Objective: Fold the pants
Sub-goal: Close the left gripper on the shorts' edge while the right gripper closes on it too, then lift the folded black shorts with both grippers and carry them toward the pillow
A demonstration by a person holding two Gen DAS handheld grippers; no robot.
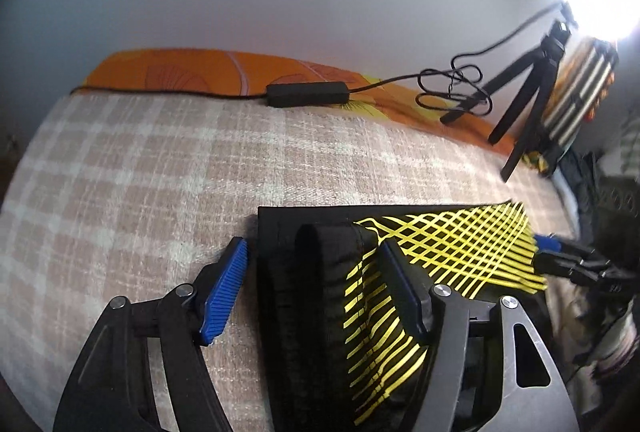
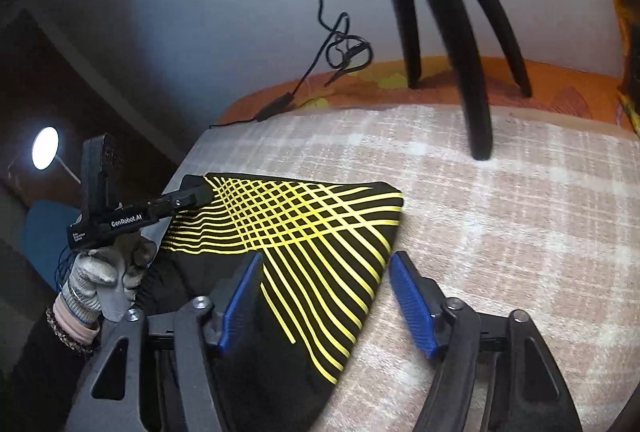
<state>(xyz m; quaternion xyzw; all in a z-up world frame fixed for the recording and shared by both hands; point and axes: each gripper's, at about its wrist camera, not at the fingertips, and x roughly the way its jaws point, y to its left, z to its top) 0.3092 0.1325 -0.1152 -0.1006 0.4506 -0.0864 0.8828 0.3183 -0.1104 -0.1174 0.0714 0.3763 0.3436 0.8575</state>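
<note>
The pants (image 1: 316, 296) are black with a yellow grid print and lie folded into a compact stack on the checked blanket (image 1: 140, 172). My left gripper (image 1: 314, 288) is open, its blue pads on either side of the stack's black waistband end, low over the cloth. In the right wrist view the pants (image 2: 304, 232) show their printed side. My right gripper (image 2: 326, 300) is open over the stack's near right edge, one pad above the cloth and one above the blanket (image 2: 500, 224). The left gripper (image 2: 192, 198) also shows there, held by a gloved hand.
A black tripod (image 1: 532, 100) stands on the bed at the back right; its legs (image 2: 460, 44) loom close in the right wrist view. A black power adapter (image 1: 306, 94) with tangled cable lies on the orange sheet (image 1: 180, 70) by the wall.
</note>
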